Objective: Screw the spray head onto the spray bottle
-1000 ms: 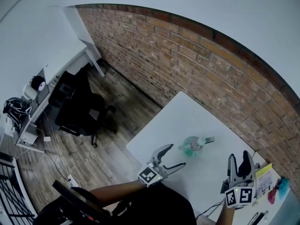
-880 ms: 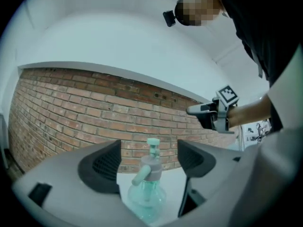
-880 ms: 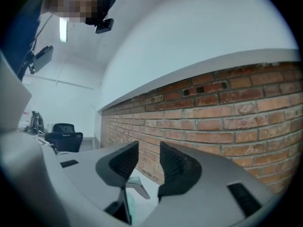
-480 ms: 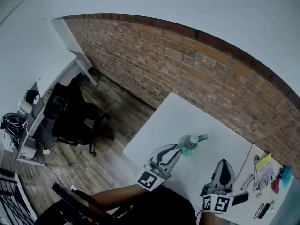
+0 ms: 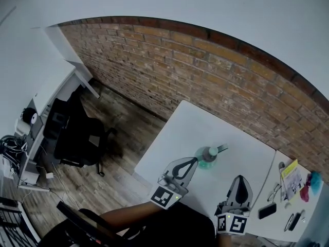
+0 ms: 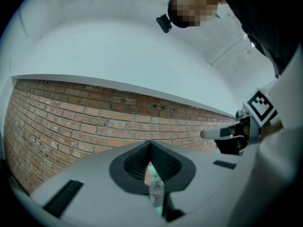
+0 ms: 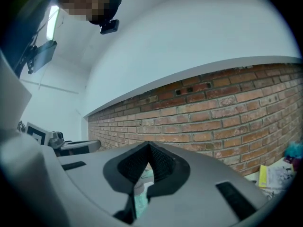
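Left hand-held gripper (image 5: pixel 192 161) just closed empty near spray bottle (image 5: pixel 206 157); right hand-held gripper (image 5: pixel 240 179) closed.

Soft, even light on my feeds, barely any shadows. Heavy fisheye bending at the edges, and the left gripper (image 6: pixel 150 146) looks blurry up close.

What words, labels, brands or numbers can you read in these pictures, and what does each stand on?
None can be read anywhere.
Yellow booklet: print too small to read.
Spray bottle: no legible label.
Left gripper and right gripper: marker cubes bear square patterns only, no letters.
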The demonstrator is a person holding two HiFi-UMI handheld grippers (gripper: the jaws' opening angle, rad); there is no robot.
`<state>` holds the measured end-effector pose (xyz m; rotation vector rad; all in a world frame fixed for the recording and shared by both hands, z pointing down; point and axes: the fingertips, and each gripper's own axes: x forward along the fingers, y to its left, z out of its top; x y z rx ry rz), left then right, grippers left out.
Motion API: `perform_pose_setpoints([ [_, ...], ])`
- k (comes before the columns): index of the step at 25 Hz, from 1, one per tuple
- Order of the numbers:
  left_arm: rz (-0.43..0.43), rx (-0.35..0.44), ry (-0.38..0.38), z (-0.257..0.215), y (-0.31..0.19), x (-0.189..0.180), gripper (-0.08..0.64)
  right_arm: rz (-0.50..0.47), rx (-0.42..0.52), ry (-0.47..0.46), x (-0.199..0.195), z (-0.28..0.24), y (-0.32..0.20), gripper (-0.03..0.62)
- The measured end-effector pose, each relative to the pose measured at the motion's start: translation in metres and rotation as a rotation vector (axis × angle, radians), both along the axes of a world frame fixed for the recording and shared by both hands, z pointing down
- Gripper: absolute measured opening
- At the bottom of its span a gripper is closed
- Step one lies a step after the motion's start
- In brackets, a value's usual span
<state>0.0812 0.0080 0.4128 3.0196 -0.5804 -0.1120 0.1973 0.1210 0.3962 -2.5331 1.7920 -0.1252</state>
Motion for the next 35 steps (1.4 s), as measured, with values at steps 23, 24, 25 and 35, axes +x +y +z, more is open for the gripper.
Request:
perform_pose_setpoints([
  [23, 0.003, 0.006, -0.024, -0.001, 0.089, -0.009, 0.002, -0.015, -0.022, 0.027, -0.025, 0.009, 0.084, 0.006],
  [24, -0.010, 0.000, -0.017, -0.004, 0.100, -0.015, 0.002, -0.022, -0.021, 0.032, -0.029, 0.008, 0.093, 0.006],
  [25, -0.026, -0.010, -0.006, -0.007, 0.110, -0.023, 0.003, -0.030, -0.024, 0.038, -0.033, 0.006, 0.102, 0.006],
  [35, -0.093, -0.023, 0.040, -0.002, 0.157, -0.082, 0.003, -0.029, -0.076, 0.074, -0.059, 0.005, 0.156, 0.006],
])
